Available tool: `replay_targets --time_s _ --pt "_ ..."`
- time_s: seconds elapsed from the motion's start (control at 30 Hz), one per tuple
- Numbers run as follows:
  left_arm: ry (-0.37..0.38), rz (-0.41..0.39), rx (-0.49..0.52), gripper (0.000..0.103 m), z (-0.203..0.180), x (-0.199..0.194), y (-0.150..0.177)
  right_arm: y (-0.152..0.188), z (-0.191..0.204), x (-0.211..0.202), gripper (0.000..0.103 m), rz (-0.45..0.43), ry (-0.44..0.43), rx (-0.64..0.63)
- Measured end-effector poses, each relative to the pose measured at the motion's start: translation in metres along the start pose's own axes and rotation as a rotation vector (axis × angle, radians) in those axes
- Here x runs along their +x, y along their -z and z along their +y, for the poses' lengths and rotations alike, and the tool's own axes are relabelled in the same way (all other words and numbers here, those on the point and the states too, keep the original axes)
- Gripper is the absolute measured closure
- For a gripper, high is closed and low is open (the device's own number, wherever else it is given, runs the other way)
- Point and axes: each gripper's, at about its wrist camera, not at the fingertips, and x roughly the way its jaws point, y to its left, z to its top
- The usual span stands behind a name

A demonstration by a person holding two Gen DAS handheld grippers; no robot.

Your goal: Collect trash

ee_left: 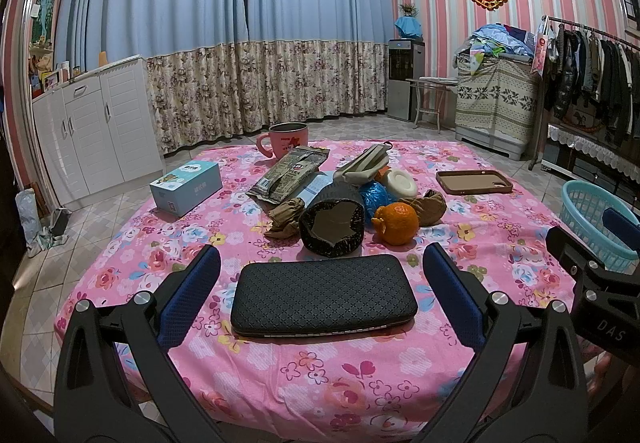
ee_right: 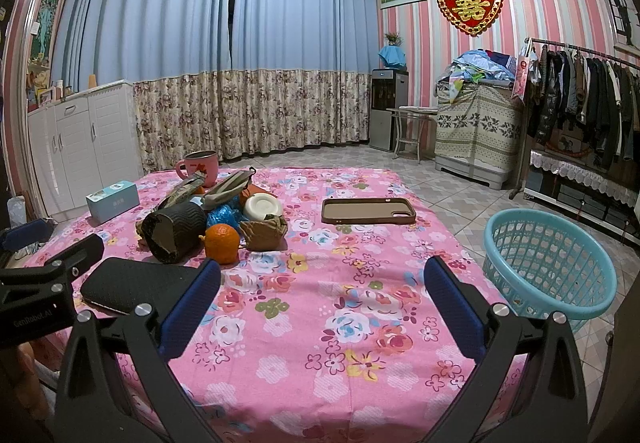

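A heap of trash lies mid-table: a crushed black paper cup (ee_left: 332, 223) (ee_right: 174, 229), a snack wrapper (ee_left: 288, 173), crumpled brown paper (ee_left: 430, 207) (ee_right: 264, 233), a blue plastic wad (ee_left: 376, 195) (ee_right: 224, 217), a white lid (ee_left: 400, 183) (ee_right: 262, 206) and an orange (ee_left: 396, 223) (ee_right: 222, 239). A teal basket (ee_right: 548, 267) (ee_left: 592, 219) stands off the table's right side. My left gripper (ee_left: 320, 283) is open and empty, its jaws either side of a black case (ee_left: 324, 293). My right gripper (ee_right: 322, 291) is open and empty above bare cloth.
A pink mug (ee_left: 288, 139), a blue tissue box (ee_left: 186, 187) and a brown phone case (ee_left: 474, 182) (ee_right: 368, 211) sit on the pink floral tablecloth (ee_right: 320, 323). White cabinets stand left, a clothes rack right.
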Motion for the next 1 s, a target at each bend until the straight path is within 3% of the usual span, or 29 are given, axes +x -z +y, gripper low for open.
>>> replay_targets --time_s 1.0 --pt "-0.015 0.044 -0.034 0.005 0.011 0.015 -0.007 -0.004 -0.007 0.007 0.004 0.004 0.040 0.025"
